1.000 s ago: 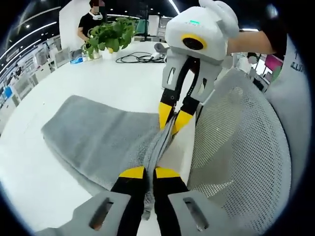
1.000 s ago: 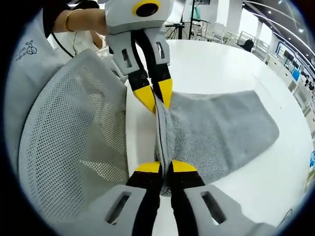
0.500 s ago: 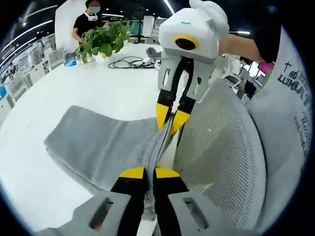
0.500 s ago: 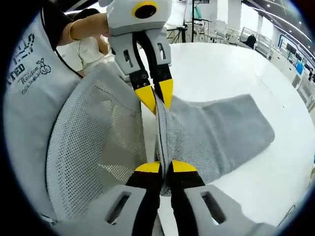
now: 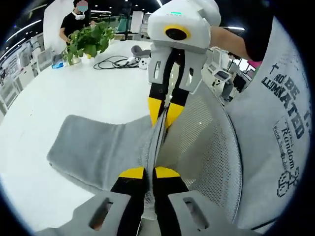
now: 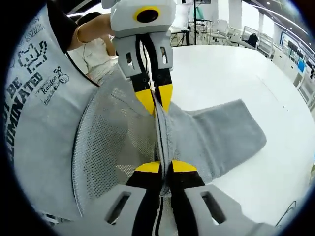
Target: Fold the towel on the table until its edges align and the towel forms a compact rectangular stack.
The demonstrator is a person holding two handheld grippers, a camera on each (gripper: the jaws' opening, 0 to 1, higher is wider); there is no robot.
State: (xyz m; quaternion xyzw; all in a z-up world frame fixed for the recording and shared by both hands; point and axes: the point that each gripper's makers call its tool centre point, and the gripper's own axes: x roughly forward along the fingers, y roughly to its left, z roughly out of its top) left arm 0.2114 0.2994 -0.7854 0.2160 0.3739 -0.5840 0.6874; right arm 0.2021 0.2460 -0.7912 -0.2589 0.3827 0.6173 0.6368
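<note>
Towel [image 5: 98, 147] edge pinched by both tools [image 5: 149, 172] [image 6: 165, 167], mesh chair [image 5: 206, 147] alongside.

Bright, even overhead light from ceiling strips [image 5: 19, 30] washes the white table [image 5: 93, 93] close to glare (strongest far off in the right gripper view); shadows are soft, straight lines bow toward the edges, and distant background detail goes slightly soft
</note>
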